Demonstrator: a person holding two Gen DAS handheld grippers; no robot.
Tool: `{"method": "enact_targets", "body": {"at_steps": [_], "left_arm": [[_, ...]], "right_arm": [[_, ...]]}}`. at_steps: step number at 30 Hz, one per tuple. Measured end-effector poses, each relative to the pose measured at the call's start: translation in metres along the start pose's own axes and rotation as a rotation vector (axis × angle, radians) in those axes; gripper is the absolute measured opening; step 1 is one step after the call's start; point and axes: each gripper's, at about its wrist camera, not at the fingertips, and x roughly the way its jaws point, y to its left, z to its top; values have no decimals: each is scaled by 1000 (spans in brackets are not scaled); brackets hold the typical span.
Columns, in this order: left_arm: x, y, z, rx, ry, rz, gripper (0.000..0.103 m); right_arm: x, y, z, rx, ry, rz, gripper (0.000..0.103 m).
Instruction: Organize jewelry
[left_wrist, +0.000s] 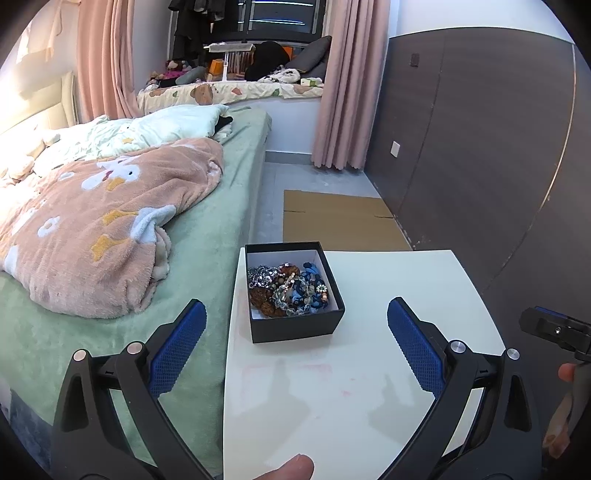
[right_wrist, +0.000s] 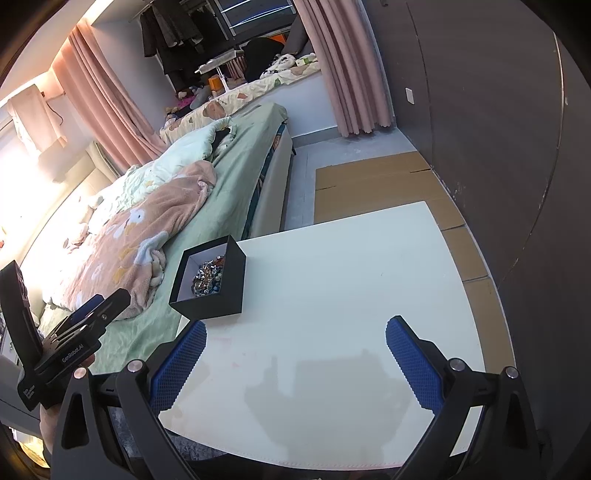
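While both of my tools hang over the near edge of the white table (left_wrist: 388, 369), the left gripper (left_wrist: 295, 354) and right gripper (right_wrist: 295, 363) stand spread wide, holding nothing, ready to reach. Farther on, the black box (left_wrist: 295, 326) sits at the table's bedside corner, heaped with tangled jewelry (left_wrist: 286, 290), awaiting sorting I judge.

White desk (left_wrist: 388, 295), glossy, faintly smudged pink near the front. Directly on it, at the far left corner beside the bed (left_wrist: 207, 236): open black box (left_wrist: 295, 325) heaped with beaded jewelry (left_wrist: 288, 288).
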Motion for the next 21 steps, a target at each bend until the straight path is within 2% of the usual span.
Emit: {"method": "enact_targets", "body": {"at_steps": [21], "left_arm": [[2, 3, -1, -8, 10, 0, 98]], "right_arm": [[-3, -2, 0, 2, 0, -4, 96]]}}
